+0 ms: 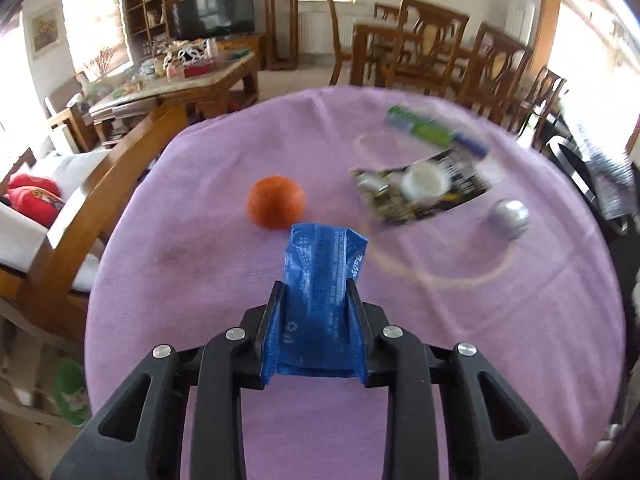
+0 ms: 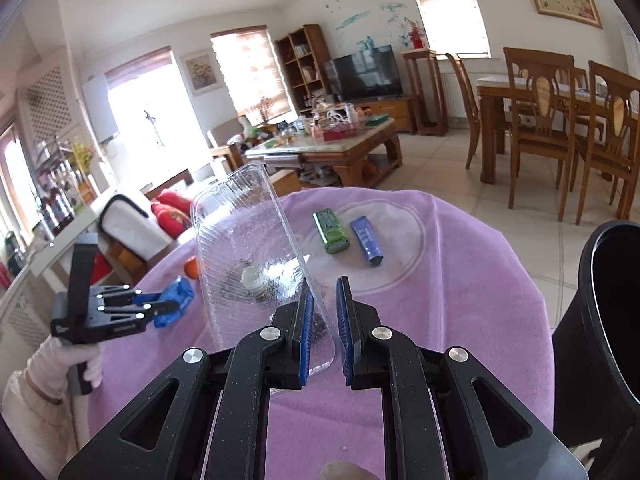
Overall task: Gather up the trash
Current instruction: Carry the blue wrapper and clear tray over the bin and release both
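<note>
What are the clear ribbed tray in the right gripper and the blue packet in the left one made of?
Clear ribbed tray: likely thin rigid plastic, glossy; the cloth shows through it and its ridges catch glare.
Blue packet: seemingly printed plastic film or coated paper; it creases and carries small white print.

On my feeds I count two grippers: left, right. One blue wrapper, frame centre. One orange. One foil ball, right side. Two small packs upper centre: one green, one blue. One clear tray. One white cup. One black bin, right edge.
</note>
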Available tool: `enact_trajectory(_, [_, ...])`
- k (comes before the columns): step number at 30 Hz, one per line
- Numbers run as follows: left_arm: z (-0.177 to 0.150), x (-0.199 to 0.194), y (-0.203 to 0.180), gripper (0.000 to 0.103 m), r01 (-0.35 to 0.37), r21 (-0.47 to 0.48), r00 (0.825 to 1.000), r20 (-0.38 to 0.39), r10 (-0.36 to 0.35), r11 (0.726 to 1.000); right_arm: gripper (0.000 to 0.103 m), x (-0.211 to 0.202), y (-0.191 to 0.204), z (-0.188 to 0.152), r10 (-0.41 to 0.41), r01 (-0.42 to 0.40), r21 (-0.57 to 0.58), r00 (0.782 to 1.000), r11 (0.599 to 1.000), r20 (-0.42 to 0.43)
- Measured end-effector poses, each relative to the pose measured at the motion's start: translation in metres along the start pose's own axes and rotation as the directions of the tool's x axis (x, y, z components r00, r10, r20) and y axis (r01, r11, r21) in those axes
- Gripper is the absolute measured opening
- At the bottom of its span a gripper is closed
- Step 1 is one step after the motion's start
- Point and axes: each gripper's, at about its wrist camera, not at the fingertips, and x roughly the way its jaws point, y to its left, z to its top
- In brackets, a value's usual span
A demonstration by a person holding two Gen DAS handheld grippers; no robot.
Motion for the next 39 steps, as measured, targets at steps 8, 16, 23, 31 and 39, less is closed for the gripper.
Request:
enact_trajectory(8, [0.01,-0.038,-0.076,0.028,0.038,0.068,0.988,0.145,-0.048,0.997,0.013,-0.033,-0.025,-0.008,0.0,-0.001,0.029,1.0,1.0,0.031])
enact_trajectory(16, [0.037,-0.041,-0.172,0.028,0.173,0.123,0.948,0.248,-0.199,0.977,0.013,-0.093,-0.085,-0.021,-0.075,0.065,0.108,0.993,0.992,0.094])
enact_trajectory(23, [0.062,-0.026,-0.255,0.029,0.306,0.159,0.904,0.261,-0.339,0.939,0.013,-0.157,-0.159,-0.035,-0.177,0.138,0.223,0.97,0.965,0.165])
enact_trajectory(31, [0.078,0.006,-0.35,0.029,0.411,0.229,0.869,0.196,-0.455,0.882,0.013,-0.207,-0.247,-0.066,-0.29,0.204,0.379,0.939,0.903,0.187])
enact_trajectory(39, [0.087,0.032,-0.413,0.029,0.463,0.259,0.851,0.138,-0.507,0.848,0.013,-0.237,-0.32,-0.1,-0.362,0.233,0.492,0.914,0.839,0.184])
